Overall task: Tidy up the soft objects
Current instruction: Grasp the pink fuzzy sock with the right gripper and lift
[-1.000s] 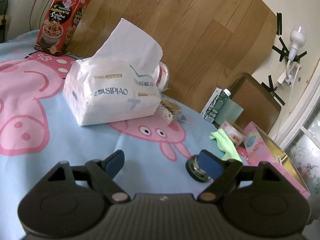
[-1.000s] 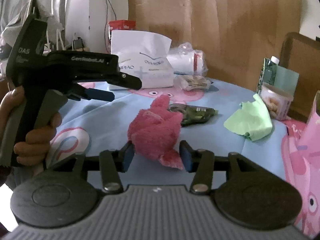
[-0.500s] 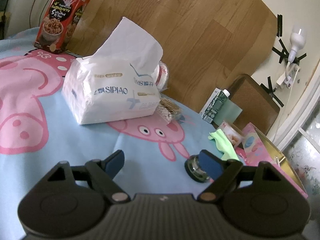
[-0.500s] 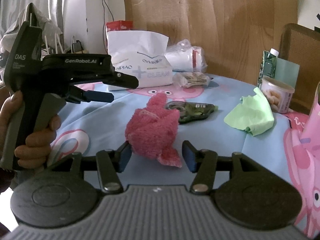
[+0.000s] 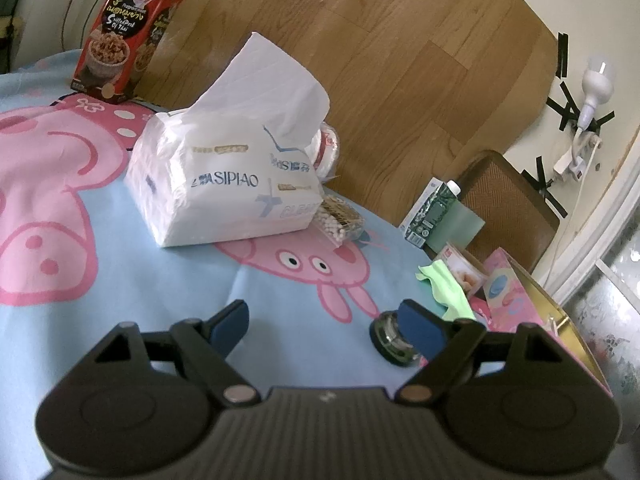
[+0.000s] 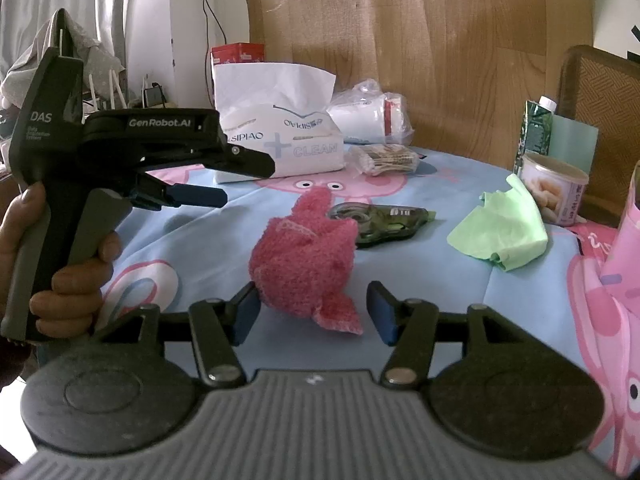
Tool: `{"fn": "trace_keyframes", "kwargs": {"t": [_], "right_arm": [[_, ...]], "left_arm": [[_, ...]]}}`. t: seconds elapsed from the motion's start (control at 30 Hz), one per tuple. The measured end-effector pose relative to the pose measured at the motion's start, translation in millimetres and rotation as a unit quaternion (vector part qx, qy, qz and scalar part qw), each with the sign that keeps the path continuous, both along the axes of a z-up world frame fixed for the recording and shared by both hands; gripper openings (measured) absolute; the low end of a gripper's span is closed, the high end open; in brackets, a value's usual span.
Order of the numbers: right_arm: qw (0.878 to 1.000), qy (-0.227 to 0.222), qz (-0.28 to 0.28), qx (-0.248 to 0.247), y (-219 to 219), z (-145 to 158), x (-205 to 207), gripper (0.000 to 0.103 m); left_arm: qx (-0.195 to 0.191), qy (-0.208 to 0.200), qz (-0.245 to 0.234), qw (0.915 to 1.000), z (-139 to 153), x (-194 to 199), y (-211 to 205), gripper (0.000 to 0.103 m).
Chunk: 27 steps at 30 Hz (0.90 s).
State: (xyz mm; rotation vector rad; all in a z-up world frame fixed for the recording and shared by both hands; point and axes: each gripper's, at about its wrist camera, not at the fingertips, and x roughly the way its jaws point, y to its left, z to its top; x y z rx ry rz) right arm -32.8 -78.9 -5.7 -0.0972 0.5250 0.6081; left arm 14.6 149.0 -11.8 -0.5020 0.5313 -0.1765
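A fluffy pink cloth lies bunched on the blue cartoon tablecloth. My right gripper is open, its blue pads on either side of the cloth's near end, not closed on it. A light green cloth lies crumpled at the right; it also shows in the left wrist view. My left gripper is open and empty above the tablecloth; in the right wrist view it hovers left of the pink cloth.
A white tissue pack stands mid-table beside a bag of cotton swabs. A green tape dispenser lies behind the pink cloth. A red snack box, a green carton, a snack cup and a pink box stand around.
My right gripper has opened a little wider around the pink cloth, which sits slightly farther from the pads. My left gripper has drifted slightly.
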Motion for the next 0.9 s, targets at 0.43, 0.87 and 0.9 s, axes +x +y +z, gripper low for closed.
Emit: {"fn": "trace_keyframes", "kwargs": {"t": [0.43, 0.87, 0.9], "right_arm": [[1.000, -0.003, 0.006, 0.000, -1.7, 0.1, -1.5, 0.062], [1.000, -0.002, 0.025, 0.013, -4.3, 1.4, -6.0, 0.065], [1.000, -0.002, 0.027, 0.012, -3.2, 1.3, -5.9, 0.065]], "left_arm": [[-0.035, -0.038, -0.032, 0.9982, 11.3, -17.3, 5.0, 0.091], [-0.034, -0.012, -0.119, 0.9923, 23.0, -41.2, -39.5, 0.099], [-0.032, -0.004, -0.120, 0.9922, 19.1, -39.9, -43.0, 0.095]]}}
